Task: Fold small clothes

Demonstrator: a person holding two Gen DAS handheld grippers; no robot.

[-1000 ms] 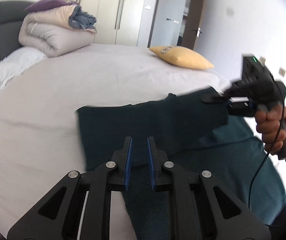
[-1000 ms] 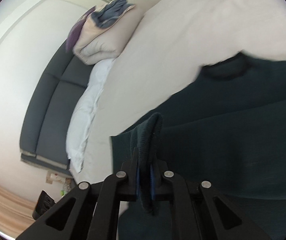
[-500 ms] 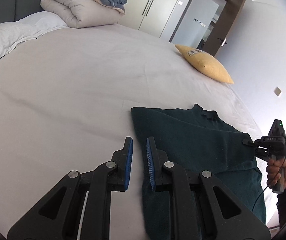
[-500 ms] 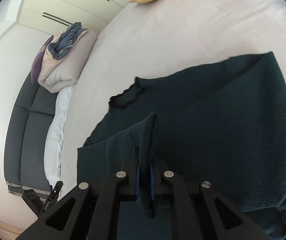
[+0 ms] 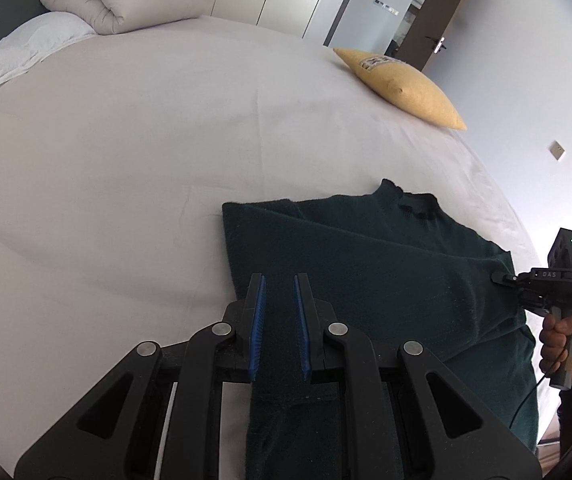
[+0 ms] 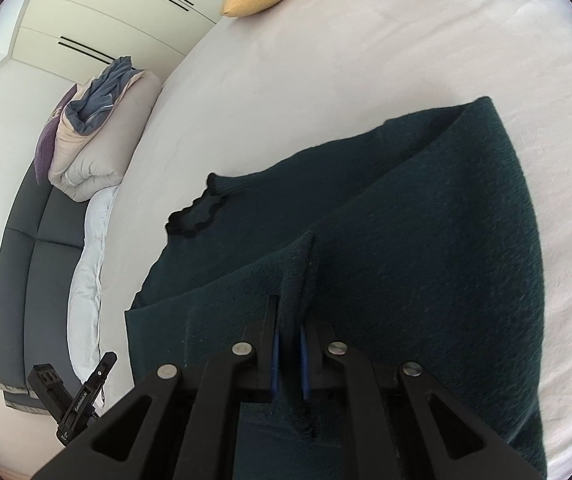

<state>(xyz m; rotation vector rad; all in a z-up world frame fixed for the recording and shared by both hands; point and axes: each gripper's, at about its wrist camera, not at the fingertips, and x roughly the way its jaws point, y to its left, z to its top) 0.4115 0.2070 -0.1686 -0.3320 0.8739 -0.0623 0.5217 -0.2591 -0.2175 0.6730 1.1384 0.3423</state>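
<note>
Dark green knit sweater [image 5: 370,264] on white bed [image 5: 145,160]; right claw [image 6: 289,320] pinching fold, left claw [image 5: 278,320] pinching hem.

Soft, even daylight fills both views; the pale bed sheet [image 5: 165,128] reads bright without glare. The dark green sweater [image 6: 426,260] swallows detail, its folds faintly shaded. Both frames are sharp, with no motion blur. Fisheye distortion bows the wardrobe doors [image 6: 97,20], and black vignetting rings the corners.

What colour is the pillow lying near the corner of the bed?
The pillow is mustard yellow, with a small printed patch on it. The left wrist view shows it best.
</note>
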